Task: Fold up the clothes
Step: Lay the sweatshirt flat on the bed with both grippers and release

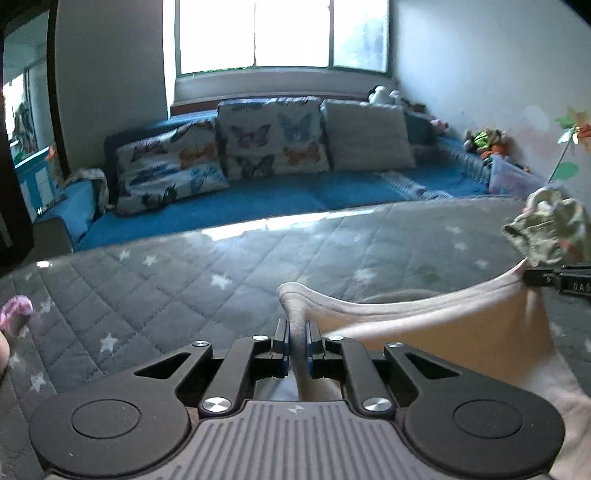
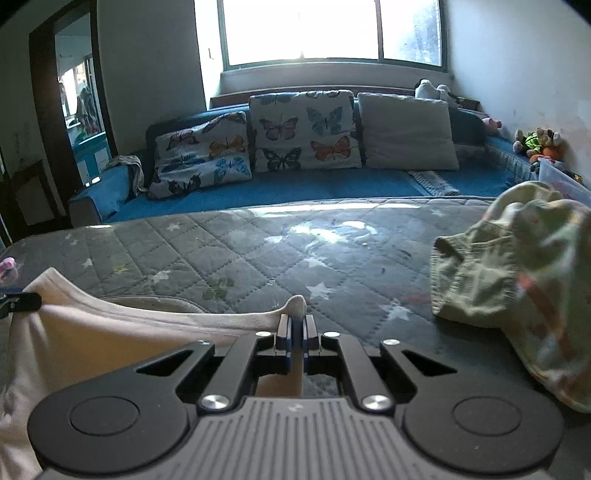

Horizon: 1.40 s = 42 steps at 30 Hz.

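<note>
Left wrist view: left gripper has its jaws nearly closed, pinching a bunched corner of a pale pink garment, w/ the cloth poking up between the blue pads. From there the garment's top edge sags in a curve and runs to the right, where the tip of the right gripper clamps the other corner; the rest of the fabric hangs below, over a grey quilted mattress w/ white stars. A crumpled green patterned garment lies on the mattress at the far right, just behind the right gripper. A small pink item sits at the left edge; can't tell what it is. Behind the mattress: blue sofa w/ butterfly cushions under a bright window. Right wrist view: right gripper jaws almost fully together on a thin corner of the pale pink garment, a bit of cloth sticking up past the pads. Its edge dips and stretches left to the left gripper, only its tip showing at frame edge. The green patterned garment is heaped on the mattress to the right, near but apart from the gripper. Sofa & cushions beyond.
</note>
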### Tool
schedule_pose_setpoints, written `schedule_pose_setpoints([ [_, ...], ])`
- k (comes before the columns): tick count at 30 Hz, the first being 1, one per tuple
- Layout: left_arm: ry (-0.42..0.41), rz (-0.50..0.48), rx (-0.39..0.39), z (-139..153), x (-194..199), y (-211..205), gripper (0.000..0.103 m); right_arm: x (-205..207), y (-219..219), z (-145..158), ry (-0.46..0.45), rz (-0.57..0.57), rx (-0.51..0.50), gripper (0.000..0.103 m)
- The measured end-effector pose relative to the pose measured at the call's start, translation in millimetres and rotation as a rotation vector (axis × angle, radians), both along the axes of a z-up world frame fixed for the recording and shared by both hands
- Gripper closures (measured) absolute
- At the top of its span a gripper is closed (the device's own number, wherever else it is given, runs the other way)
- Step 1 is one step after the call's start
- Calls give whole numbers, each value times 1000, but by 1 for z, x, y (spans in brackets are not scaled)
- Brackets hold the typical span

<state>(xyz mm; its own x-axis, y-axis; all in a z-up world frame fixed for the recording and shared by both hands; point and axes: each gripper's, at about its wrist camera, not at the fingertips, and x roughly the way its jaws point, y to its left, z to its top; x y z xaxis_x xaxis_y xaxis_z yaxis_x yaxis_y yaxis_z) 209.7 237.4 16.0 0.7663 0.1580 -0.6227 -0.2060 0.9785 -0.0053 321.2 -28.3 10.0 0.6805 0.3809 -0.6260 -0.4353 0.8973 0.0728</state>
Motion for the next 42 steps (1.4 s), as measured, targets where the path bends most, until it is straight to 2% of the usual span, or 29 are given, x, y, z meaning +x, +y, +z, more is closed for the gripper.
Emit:
schedule_pose_setpoints([
  [6, 74, 30, -49, -25, 12, 14, 89, 18, 17, -23, 42, 6, -44, 97],
  [9, 76, 27, -45, -23, 7, 14, 88, 12, 16, -21, 46, 29, -58, 90],
  [11, 68, 26, -44, -17, 1, 13, 86, 4, 13, -14, 43, 46, -56, 90],
  [13, 63, 14, -45, -10, -9, 9, 78, -5, 11, -5, 41, 67, -64, 90],
  [14, 62, 1, -38, -6, -15, 4, 72, -10, 10, -1, 44, 83, -65, 88],
  [15, 60, -16, -28, -3, -21, -1, 69, -17, 9, 3, 50, 101, -64, 81],
  [17, 55, -59, -8, 3, -34, -14, 69, -31, 8, 11, 60, 140, -60, 75],
  [26, 22, -205, -3, 25, -111, -71, 69, -132, -8, 28, 55, 297, -63, 75],
  [29, 4, -250, -15, 28, -133, -89, 54, -162, -13, 31, 54, 337, -55, 75],
  [31, -6, -276, -11, 27, -146, -103, 50, -177, -16, 31, 61, 360, -48, 69],
  [32, -4, -283, -13, 26, -150, -110, 48, -182, -17, 30, 60, 367, -51, 61],
  [33, 1, -287, -17, 24, -153, -116, 47, -186, -17, 29, 59, 373, -56, 58],
  [36, 8, -290, -27, 18, -162, -131, 45, -200, -18, 20, 57, 382, -86, 56],
  [39, 10, -266, 4, 12, -167, -143, 45, -208, -21, 14, 61, 381, -97, 50],
  [40, 10, -263, 14, 10, -169, -146, 47, -211, -22, 12, 53, 384, -106, 49],
  [42, 28, -266, 21, 4, -170, -151, 51, -215, -24, 9, 40, 389, -124, 42],
])
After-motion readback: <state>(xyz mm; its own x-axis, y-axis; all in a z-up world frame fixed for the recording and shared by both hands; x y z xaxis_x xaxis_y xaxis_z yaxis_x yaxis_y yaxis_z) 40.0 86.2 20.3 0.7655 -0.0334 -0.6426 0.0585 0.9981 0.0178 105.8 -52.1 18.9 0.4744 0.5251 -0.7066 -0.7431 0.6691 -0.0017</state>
